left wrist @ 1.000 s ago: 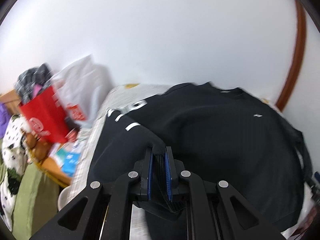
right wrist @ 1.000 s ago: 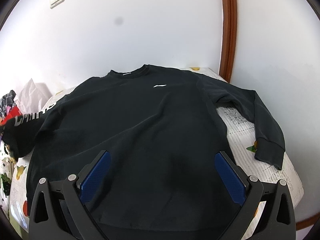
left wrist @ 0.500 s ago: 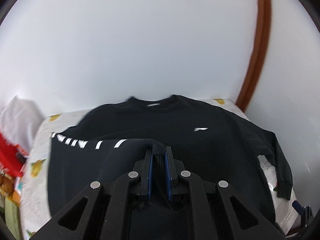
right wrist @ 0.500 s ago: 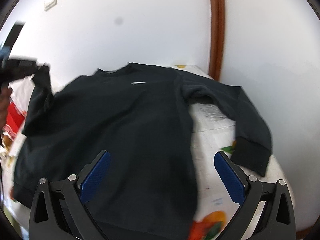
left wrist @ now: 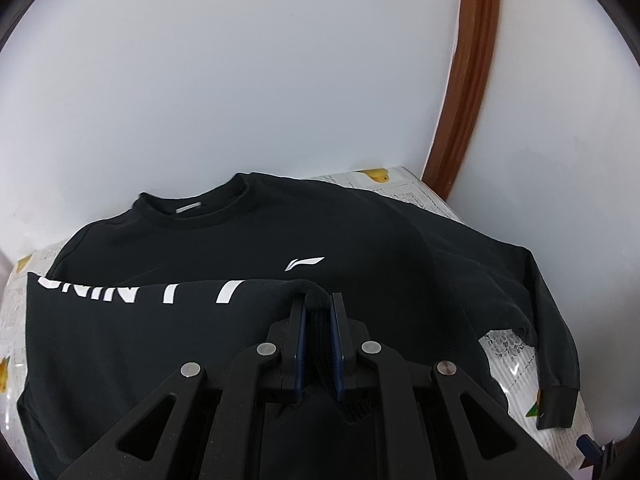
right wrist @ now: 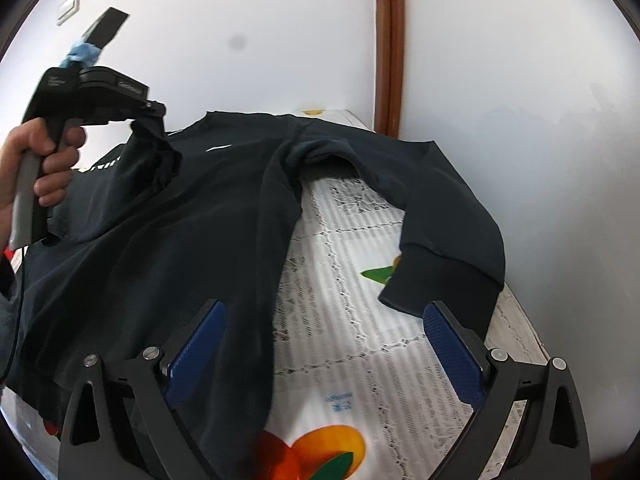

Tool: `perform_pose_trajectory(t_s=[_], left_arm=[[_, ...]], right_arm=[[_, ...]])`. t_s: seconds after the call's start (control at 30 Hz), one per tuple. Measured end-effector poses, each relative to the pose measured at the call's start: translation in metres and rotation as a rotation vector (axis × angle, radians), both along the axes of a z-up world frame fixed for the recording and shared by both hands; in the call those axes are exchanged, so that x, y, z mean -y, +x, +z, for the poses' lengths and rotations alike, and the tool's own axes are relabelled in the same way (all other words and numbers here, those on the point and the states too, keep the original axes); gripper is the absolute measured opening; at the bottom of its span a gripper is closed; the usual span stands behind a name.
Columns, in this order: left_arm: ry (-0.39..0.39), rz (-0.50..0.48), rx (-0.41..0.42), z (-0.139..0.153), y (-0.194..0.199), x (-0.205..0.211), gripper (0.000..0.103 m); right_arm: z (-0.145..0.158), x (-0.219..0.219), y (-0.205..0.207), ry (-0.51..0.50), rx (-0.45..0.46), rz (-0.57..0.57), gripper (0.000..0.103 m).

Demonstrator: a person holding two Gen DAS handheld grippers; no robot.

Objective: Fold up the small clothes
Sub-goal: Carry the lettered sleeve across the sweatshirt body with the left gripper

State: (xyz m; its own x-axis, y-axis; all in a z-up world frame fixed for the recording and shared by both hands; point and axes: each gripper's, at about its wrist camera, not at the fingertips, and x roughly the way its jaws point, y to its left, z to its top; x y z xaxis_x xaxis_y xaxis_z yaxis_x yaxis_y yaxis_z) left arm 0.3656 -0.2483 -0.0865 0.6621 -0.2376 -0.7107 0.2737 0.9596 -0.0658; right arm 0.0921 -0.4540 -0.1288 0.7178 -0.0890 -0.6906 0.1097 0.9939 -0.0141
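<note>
A black sweatshirt [left wrist: 360, 240] lies face up on the table, collar toward the wall, also seen in the right wrist view [right wrist: 180, 240]. My left gripper [left wrist: 318, 304] is shut on the cuff of its left sleeve [left wrist: 120, 320], which has white lettering, and holds it lifted across the chest. From the right wrist view the left gripper [right wrist: 154, 114] hangs above the garment with cloth in it. My right gripper [right wrist: 324, 344] is open and empty, low over the table beside the right sleeve's cuff [right wrist: 440, 284].
The table carries a white patterned cloth with fruit prints [right wrist: 360, 280]. A white wall stands close behind, with a brown wooden trim [right wrist: 386, 40] in the corner. A light switch [right wrist: 68, 6] is on the wall at upper left.
My left gripper has carried the sleeve from the left edge rightward over the chest. My right gripper has shifted right, off the body toward the right cuff.
</note>
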Motion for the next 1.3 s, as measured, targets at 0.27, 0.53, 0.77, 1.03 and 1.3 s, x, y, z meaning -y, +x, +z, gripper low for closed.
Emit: perform_pose_trajectory(t_s=[0.27,0.53,0.77,1.03,1.3], left_arm=[[-0.029,-0.032,0.036,0.017,-0.025,-0.02,0.044],[0.017,0.132,0.008,0.013,-0.045,-0.132,0.054],[0.112,0.346,-0.04,-0.02,-0.076,-0.265,0.063],[0.144,0.462,-0.14,-0.082,-0.09,-0.368,0.063],[0.186,0.363,-0.083,-0.101,-0.063,-0.368,0.063]], right_arm=[[0.006,-0.011,0.006,0.002,0.002,-0.007,0.098],[0.03,-0.056,0.045,-0.018,0.013,0.114,0.098],[0.037,-0.094,0.105,-0.036,-0.004,0.206,0.098],[0.015,-0.112,0.185,-0.016,-0.091,0.189,0.095],[-0.023,-0.112,0.243,0.051,-0.184,0.146,0.095]])
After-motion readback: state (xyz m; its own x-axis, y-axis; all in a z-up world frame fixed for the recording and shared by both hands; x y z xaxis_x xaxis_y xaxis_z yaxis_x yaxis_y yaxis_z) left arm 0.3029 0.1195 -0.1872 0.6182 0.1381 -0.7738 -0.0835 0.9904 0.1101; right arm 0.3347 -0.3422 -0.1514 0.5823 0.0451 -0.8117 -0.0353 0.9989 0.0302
